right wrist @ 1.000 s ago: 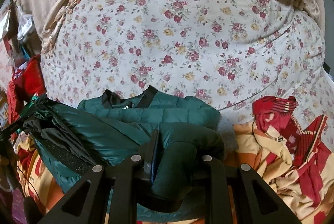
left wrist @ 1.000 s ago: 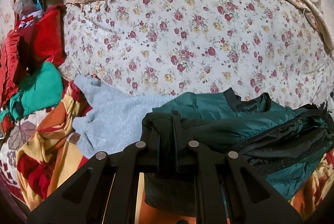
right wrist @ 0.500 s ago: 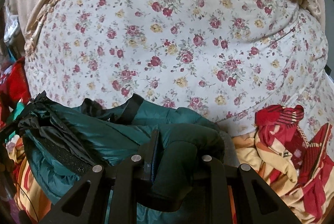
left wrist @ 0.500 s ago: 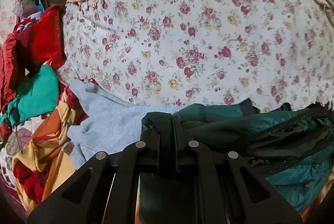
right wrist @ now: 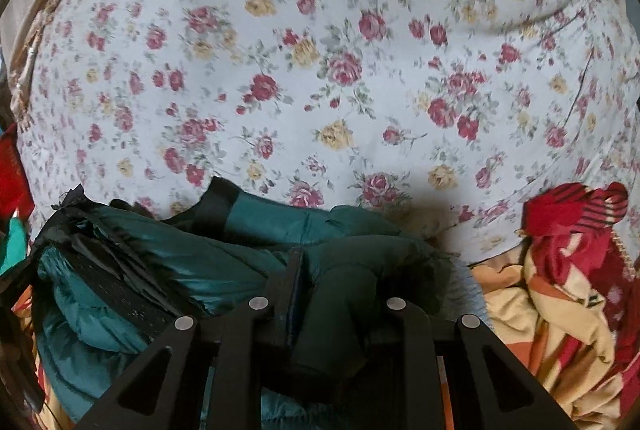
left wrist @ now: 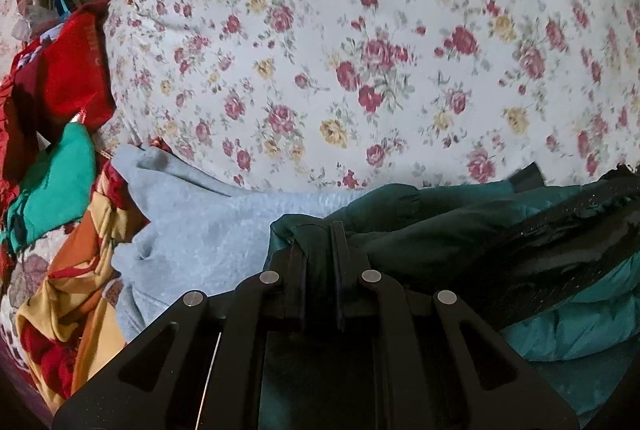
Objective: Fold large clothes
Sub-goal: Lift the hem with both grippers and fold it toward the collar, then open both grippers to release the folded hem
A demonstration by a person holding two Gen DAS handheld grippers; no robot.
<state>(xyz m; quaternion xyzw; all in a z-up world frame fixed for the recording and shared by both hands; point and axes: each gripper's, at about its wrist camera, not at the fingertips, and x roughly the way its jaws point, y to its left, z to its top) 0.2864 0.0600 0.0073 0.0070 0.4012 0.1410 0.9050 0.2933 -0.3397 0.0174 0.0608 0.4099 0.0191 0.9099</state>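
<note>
Both grippers have carried the green puffer jacket (left wrist: 460, 226) forward and down toward the floral bedsheet (left wrist: 360, 49), which now fills more of each view. Left gripper (left wrist: 320, 242) has its jaws nearly together, pinching a thin jacket edge; right gripper (right wrist: 320, 270) has its jaws clamped on a thicker dark fold. Jacket hangs bunched between them, just over the near edge of the sheet, beside a grey garment (left wrist: 192, 230). Two-corner hold likely keeps it spread for laying flat on the bed before folding.
</note>
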